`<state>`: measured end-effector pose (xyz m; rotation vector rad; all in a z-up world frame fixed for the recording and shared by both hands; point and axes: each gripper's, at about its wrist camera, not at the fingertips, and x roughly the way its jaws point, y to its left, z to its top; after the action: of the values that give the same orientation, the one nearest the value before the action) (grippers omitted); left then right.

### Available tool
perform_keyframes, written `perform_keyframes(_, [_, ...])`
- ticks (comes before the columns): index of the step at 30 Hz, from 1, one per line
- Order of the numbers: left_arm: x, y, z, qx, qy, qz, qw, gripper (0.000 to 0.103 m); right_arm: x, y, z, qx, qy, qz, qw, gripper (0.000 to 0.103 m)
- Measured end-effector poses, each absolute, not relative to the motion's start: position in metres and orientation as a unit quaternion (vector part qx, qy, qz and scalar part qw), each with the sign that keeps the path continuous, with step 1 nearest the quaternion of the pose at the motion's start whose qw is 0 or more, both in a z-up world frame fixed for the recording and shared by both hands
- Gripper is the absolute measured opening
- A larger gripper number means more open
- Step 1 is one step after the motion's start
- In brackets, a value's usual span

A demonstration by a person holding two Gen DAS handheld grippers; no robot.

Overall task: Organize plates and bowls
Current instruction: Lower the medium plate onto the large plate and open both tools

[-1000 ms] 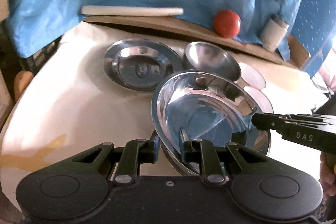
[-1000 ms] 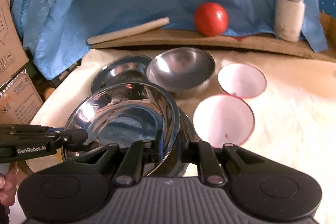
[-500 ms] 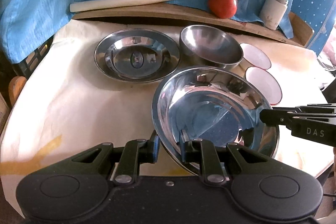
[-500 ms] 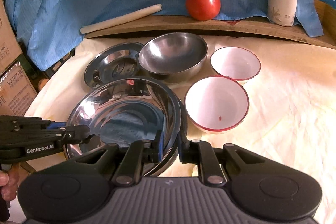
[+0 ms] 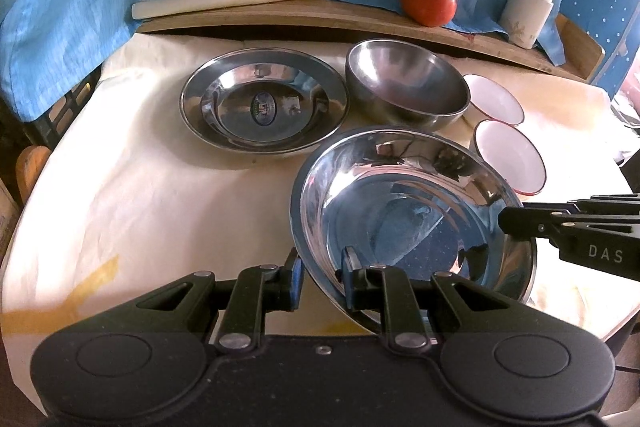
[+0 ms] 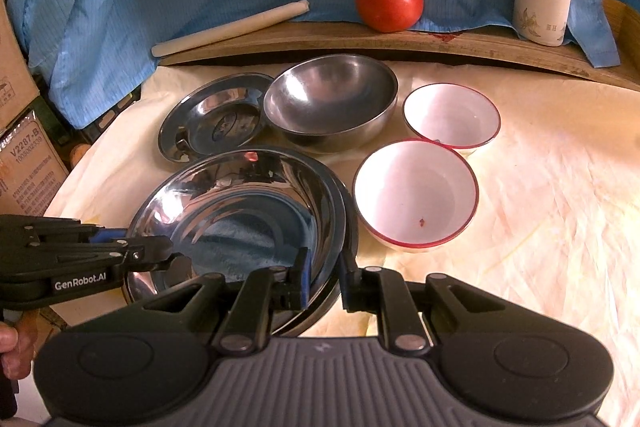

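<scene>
Both grippers — left gripper (image 5: 320,277), right gripper (image 6: 323,277) — clamp the near rim of the steel plate (image 5: 404,211); keep it level and travel together toward the far-left plate (image 5: 262,105) — lowering squarely to nest.

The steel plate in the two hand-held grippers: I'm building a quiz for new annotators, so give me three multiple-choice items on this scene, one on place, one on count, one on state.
1. Where does the red ball sit?
A. on the wooden ledge
B. in a white bowl
C. on the held plate

2. How many red-rimmed white bowls are on the table?
A. one
B. two
C. four

3. How is the large steel plate held?
A. by neither gripper
B. by the left only
C. by both, each at the rim

Key: A, the red ball rests on the wooden ledge. B, near white bowl and far white bowl. C, left hand-held gripper and right hand-held gripper each clamp the large steel plate.
</scene>
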<state>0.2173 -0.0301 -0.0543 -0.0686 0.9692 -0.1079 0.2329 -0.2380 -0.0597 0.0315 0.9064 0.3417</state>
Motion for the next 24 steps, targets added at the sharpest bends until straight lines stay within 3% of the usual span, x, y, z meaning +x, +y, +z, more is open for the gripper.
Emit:
perform_keyframes(14, [0.2249, -0.0331, -0.0588, -0.019, 0.481, -0.055, 0.875, 0.023, 0.2373, -0.2356, -0.0630, 0.013, 0.444, 0.161, 0.881, 0.019])
perform_keyframes(24, [0.2271, -0.0348, -0.0591, -0.014, 0.481, -0.057, 0.875, 0.028, 0.2367, -0.2333, -0.0622, 0.009, 0.437, 0.163, 0.885, 0.028])
